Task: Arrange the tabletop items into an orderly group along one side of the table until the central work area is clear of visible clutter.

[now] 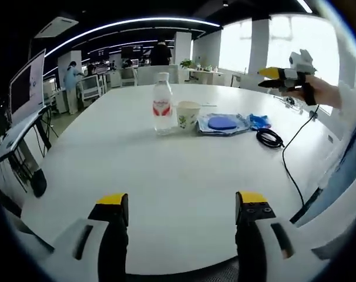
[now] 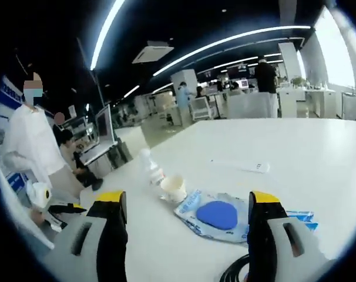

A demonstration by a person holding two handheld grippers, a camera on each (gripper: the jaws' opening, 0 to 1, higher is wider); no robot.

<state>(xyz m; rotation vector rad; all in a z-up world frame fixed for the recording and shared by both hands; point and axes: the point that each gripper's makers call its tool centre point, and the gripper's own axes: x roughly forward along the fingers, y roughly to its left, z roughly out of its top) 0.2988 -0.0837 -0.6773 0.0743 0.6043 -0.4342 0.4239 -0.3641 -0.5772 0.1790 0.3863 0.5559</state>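
On the white counter (image 1: 166, 176) ahead of you stand a water bottle (image 1: 162, 103) and paper cup (image 1: 188, 114), with a blue-disc plastic packet (image 1: 223, 124) and coiled black cable (image 1: 269, 137) beside them. Your left gripper (image 1: 182, 207) and right gripper (image 2: 185, 207) both hang open, holding nothing.

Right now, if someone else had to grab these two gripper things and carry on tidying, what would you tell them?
Left gripper: open, holding nothing, above bare table.
Right gripper: open, holding nothing, raised over the items.
Items sit together on the table: water bottle, paper cup, plastic bag with a blue disc, blue wrapper, coiled black cable.
Done: nothing gripped yet.
Left: move each item into a neat row along one table edge.
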